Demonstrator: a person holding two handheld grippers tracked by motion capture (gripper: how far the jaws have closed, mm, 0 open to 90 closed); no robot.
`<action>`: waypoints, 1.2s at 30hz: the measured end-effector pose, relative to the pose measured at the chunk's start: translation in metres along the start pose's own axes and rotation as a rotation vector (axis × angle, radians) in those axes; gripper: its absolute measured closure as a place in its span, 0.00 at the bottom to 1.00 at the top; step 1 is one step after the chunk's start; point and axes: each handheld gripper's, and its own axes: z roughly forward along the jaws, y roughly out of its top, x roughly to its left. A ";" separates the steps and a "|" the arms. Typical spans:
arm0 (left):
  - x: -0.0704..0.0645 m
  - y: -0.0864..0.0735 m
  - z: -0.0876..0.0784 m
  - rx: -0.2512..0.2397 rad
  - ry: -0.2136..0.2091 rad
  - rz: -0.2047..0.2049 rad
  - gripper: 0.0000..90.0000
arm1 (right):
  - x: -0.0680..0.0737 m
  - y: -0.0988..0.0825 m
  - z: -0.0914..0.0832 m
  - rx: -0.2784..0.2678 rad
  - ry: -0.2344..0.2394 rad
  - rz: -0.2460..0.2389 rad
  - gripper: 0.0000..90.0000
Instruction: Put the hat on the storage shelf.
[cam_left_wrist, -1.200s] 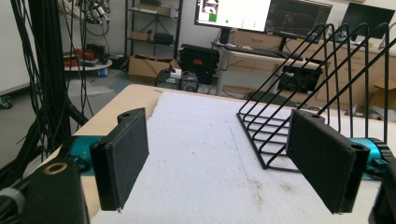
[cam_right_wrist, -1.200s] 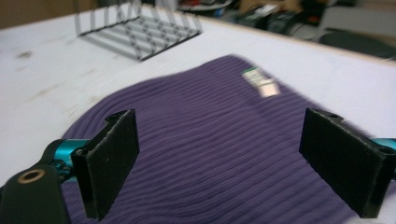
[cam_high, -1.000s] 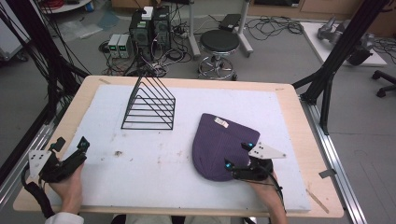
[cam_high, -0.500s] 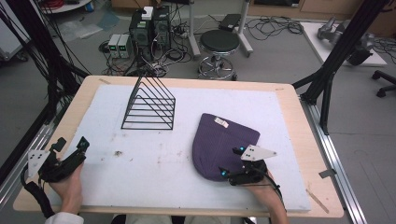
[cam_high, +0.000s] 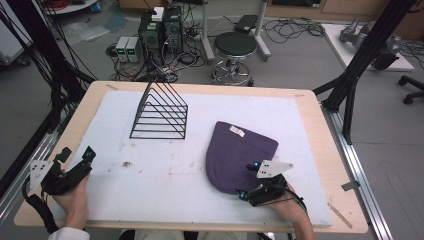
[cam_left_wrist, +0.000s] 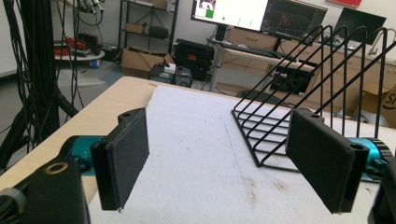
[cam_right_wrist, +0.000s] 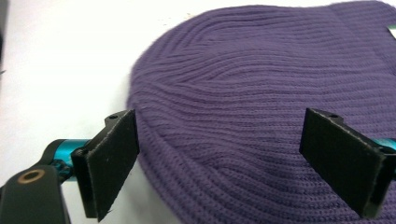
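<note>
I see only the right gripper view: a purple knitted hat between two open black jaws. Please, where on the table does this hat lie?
Observer: The purple hat lies on the white mat, right of centre, rounded crown toward the person.
Operator: Is there something else on the mat?
Observer: Yes, a black wire rack stands behind and left of the hat, apart from it.
Operator: And the other hand?
Observer: The left hand-held gripper sits near the table's front left corner, jaws open and empty, facing the rack.
Operator: Does my gripper touch the hat?
Observer: The right hand-held gripper is at the hat's near right edge; contact cannot be told.
</note>
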 end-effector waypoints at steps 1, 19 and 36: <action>0.000 0.000 0.000 0.001 0.000 -0.001 0.24 | 0.000 0.000 -0.001 0.006 0.001 -0.011 0.13; 0.001 -0.001 0.002 0.009 -0.003 -0.014 0.24 | 0.000 0.005 0.020 0.119 -0.070 -0.060 0.16; 0.001 -0.001 0.003 0.011 -0.008 -0.021 0.25 | -0.005 0.012 0.017 0.135 -0.165 0.024 0.79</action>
